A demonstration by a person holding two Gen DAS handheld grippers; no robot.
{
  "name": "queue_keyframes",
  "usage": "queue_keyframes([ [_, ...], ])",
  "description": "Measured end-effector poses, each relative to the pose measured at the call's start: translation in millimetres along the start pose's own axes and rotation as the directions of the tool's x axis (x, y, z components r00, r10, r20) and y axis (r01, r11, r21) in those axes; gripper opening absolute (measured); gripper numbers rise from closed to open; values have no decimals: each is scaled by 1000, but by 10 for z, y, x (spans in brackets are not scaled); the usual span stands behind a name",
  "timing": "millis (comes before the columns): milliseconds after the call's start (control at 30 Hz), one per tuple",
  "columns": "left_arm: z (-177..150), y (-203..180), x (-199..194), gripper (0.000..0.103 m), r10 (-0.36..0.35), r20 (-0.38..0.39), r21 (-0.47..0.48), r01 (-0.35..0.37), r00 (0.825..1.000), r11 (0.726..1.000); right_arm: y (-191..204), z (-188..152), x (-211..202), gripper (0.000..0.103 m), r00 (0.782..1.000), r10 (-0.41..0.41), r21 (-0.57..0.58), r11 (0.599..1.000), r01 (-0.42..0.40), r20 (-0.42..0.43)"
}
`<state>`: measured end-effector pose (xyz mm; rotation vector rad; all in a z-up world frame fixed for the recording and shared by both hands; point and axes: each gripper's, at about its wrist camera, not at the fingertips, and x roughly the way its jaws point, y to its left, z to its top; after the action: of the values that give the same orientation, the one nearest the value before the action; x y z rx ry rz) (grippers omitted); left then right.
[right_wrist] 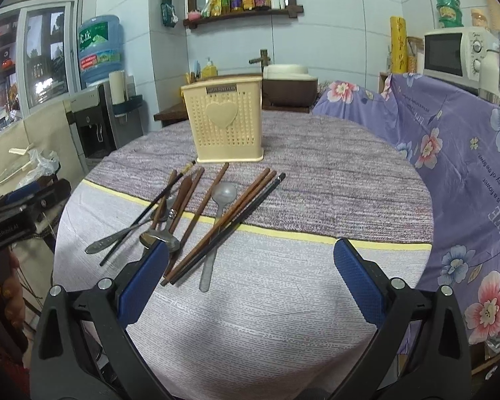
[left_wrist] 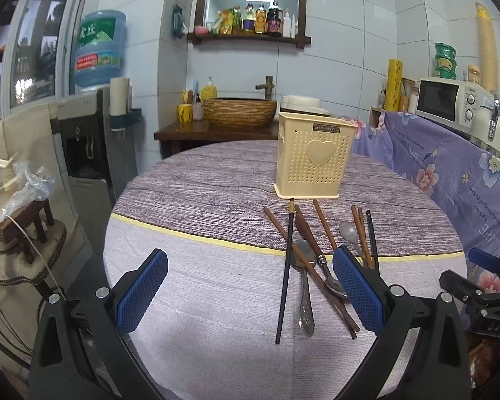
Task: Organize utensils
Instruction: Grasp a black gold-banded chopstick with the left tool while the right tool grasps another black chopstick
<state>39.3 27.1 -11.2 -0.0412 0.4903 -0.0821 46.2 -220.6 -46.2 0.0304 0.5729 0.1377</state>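
Perforated matt plastic holder point(left_wrist: 314, 157); wooden chopsticks point(right_wrist: 216, 226); shiny metal spoons point(right_wrist: 159, 239).

- Right gripper point(right_wrist: 250, 260) hangs over the surface point(right_wrist: 266, 316), jaws wide apart, nothing between them.
- Chopsticks point(right_wrist: 216, 230) and spoons point(right_wrist: 223, 193) lie scattered just ahead, some crossing each other.
- Cream holder point(right_wrist: 225, 120) stands upright behind them.
- Left gripper point(right_wrist: 20, 203) peeks in at the left edge.

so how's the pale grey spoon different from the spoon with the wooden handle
The pale grey spoon is one dull matte piece, while the wooden-handled spoon has a shiny metal bowl on a brown handle. The grey spoon's bowl points toward the cream utensil holder; the wooden-handled spoon's bowl points away from it. Brown chopsticks cross the grey spoon's handle; the wooden-handled spoon lies in the left pile. Both lie flat on the tablecloth.
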Motion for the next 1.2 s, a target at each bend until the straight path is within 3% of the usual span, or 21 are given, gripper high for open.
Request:
queue_keyframes([
  [267, 236, 45, 366, 94, -90, -97, 68, 96, 991, 993, -100, 211, 262, 96, 998, 11, 7, 1000, -10, -64],
  [367, 333, -9, 497, 89, -102, -128, 108, 116, 987, 987, -158, 347, 428, 83, 995, -4, 26, 1000, 6, -101],
  [500, 439, -63, 684, 82, -113, -154, 138, 135, 982, 981, -265, 497, 742, 67, 983, 54, 124, 992, -32, -176],
  [633, 520, -81, 956, 79, -110, -206, 120, 136, 972, 983, -287, 574, 1084, 49, 968, 62, 192, 981, -15, -242],
  [733, 548, -77, 1145, 75, -100, -246, 98, 127, 964, 987, -270, 635, 1263, 43, 962, 54, 210, 978, 4, -269],
  [900, 565, -103, 1355, 56, -104, -294, 85, 135, 950, 987, -248, 705, 1569, 31, 946, 47, 243, 969, 34, -321],
  [967, 550, -119, 1420, 53, -108, -322, 78, 141, 941, 987, -239, 702, 1668, 26, 939, 53, 260, 965, 40, -340],
  [1200, 579, -129, 1504, 52, -97, -331, 95, 135, 939, 986, -186, 733, 1826, 15, 929, -13, 234, 966, 106, -369],
])
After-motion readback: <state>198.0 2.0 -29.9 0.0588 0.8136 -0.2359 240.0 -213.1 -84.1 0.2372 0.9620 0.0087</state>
